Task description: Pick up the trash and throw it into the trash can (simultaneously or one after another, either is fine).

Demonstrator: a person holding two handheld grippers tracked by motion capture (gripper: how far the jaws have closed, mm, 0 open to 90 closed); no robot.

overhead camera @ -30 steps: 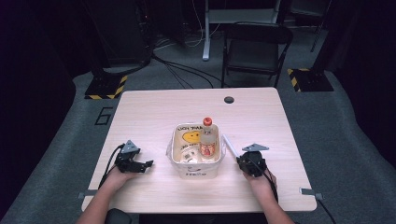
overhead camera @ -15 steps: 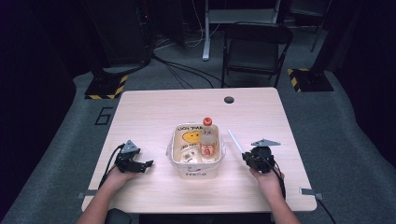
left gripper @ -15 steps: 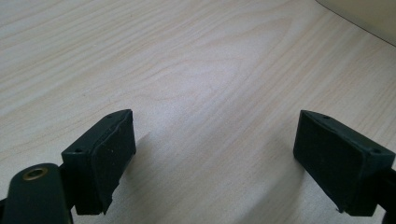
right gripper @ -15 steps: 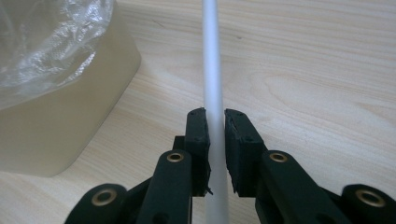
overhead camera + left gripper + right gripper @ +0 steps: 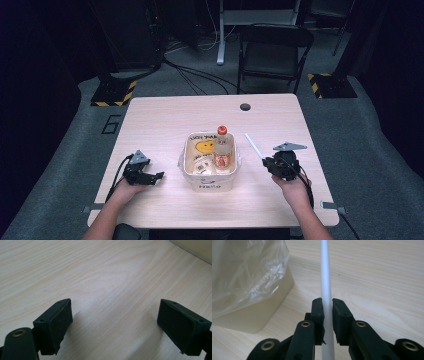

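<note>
High view gives me the whole wooden table (image 5: pixel 165 120), and near its front middle I see a pale tub (image 5: pixel 210 181) lined with a clear plastic bag (image 5: pixel 249 272). Inside the tub stands a small bottle (image 5: pixel 222 148) with a red cap, upright, at the right side, and next to it lies a pack with a yellow smiling face (image 5: pixel 204 146); some smaller packets are below it, but I cannot read them. My right gripper (image 5: pixel 274 163) is just to the right of the tub, held by the right hand (image 5: pixel 292 187), and from it a thin white stick (image 5: pixel 254 146) points up and to the left, toward the far side of the table. In the right gripper view the two black jaws are pressed together on this white stick (image 5: pixel 325 290), which passes between them and runs on above the table, and the corner of the tub is just beside it on the left. I cannot tell if the far end of the stick touches the wood. My left gripper (image 5: pixel 151 176) rests low at the left side of the table, well apart from the tub, with the left hand (image 5: pixel 122 190) behind it. In the left gripper view its jaws are wide apart with bare wood between them, and the edge of the tub shows in the upper right corner. Behind the table a dark folding chair (image 5: pixel 272 50) stands on the grey floor.
</note>
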